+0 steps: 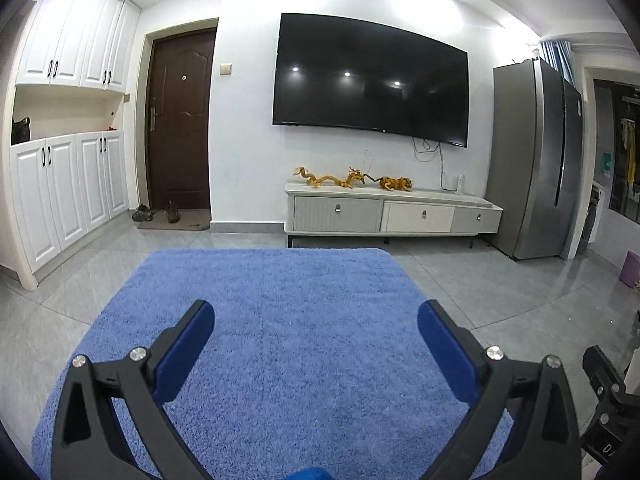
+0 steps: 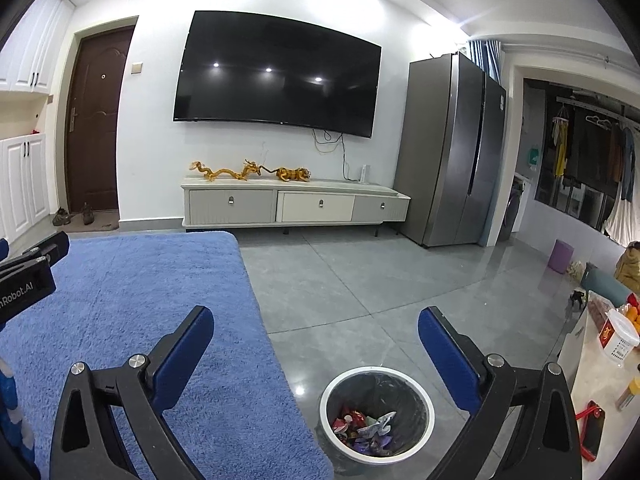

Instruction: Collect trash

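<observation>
A round trash bin with a white rim and black liner stands on the grey floor just right of the blue rug. Several crumpled wrappers lie inside it. My right gripper is open and empty, held above the rug's right edge and the bin. My left gripper is open and empty above the blue rug. Its body also shows at the left edge of the right wrist view. No trash shows on the rug.
A TV stand with figurines sits under a wall TV. A grey fridge stands to the right, white cabinets and a brown door to the left. A table with containers is at the far right.
</observation>
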Tool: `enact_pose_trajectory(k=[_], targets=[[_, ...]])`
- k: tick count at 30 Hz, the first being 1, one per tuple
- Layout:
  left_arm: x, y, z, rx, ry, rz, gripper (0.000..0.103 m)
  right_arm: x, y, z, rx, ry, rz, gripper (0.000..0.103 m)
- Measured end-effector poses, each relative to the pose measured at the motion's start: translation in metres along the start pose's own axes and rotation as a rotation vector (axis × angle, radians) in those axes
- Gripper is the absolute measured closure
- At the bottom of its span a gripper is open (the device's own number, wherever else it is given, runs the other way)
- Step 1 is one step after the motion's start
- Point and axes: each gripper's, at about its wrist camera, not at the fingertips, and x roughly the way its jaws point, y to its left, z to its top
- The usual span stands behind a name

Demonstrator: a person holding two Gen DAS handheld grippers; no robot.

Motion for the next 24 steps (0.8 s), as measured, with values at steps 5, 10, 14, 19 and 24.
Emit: enact_pose_trajectory(k=[5, 10, 14, 19, 24], targets=[[-0.004, -0.003, -0.002, 0.019, -0.011, -0.004, 0.001, -0.001, -0.001, -0.002, 0.007, -0.003, -0.01, 0.0], [0.0, -0.007, -0.003, 0.021, -0.007, -0.012, 0.001, 0.003, -0.005, -0.006, 0.022, 0.005, -0.018, 0.0], [0.001, -0.007, -0.005, 0.029, -0.006, -0.01, 0.001, 0.006, -0.006, -0.008, 0.036, 0.014, -0.021, 0.0], [0.004, -0.01, -0.007, 0.043, 0.003, -0.011, 0.001, 0.011, -0.011, -0.011, 0.057, 0.027, -0.026, 0.0], [0.006, -0.01, -0.008, 0.052, 0.003, -0.006, 0.001, 0.015, -0.015, -0.013, 0.072, 0.043, -0.029, 0.0]])
